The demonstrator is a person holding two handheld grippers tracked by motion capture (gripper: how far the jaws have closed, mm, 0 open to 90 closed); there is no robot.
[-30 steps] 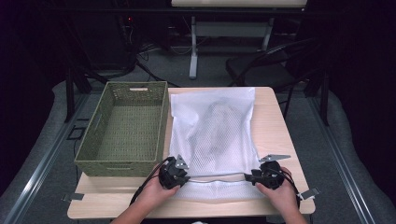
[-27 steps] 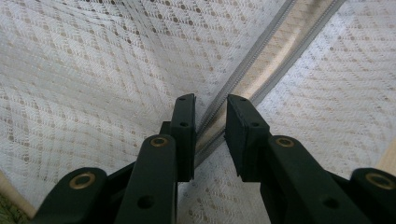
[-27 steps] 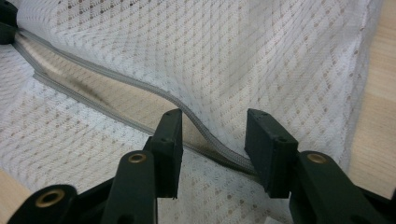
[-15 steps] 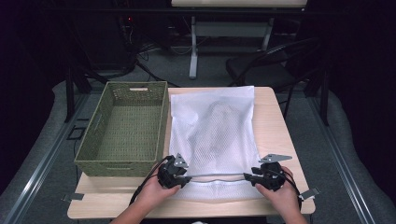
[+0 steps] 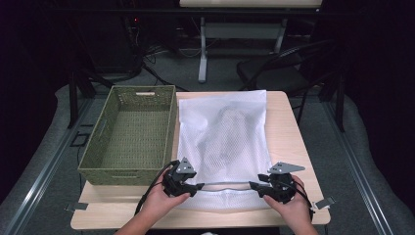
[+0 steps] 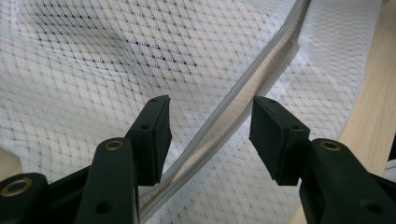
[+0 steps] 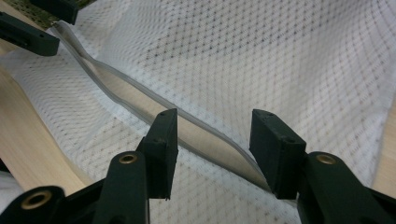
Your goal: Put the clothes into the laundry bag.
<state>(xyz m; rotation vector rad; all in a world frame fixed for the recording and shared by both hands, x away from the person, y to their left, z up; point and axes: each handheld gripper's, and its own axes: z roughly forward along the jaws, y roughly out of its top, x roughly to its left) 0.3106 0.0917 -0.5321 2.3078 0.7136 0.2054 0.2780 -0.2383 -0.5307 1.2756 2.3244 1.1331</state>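
White mesh laundry bag (image 5: 224, 142) lies flat on the wooden table (image 5: 288, 127), stretching away from both tongs, with something darker faintly visible through the mesh at its middle. Its zipper band (image 5: 225, 184) runs across the near end, spanning from one tong to the other. Left gripper (image 5: 195, 186) sits at the band's left end, held in the person's left hand (image 5: 164, 198); its jaws have just been opening and now stand about halfway apart. In the left gripper view the grey band (image 6: 243, 93) passes diagonally between the two black pads, close to the left pad, neither pad pressing on it. Right gripper (image 5: 255, 186) sits at the band's right end, in the right hand (image 5: 288, 208), its jaws likewise just opening and half wide. In the right gripper view the band (image 7: 201, 135) crosses the gap between the pads, slightly gaped so the table wood shows through the slit; the pads stand clear of it. Green woven basket (image 5: 129, 132) stands beyond the left gripper, just beside the bag's left edge.
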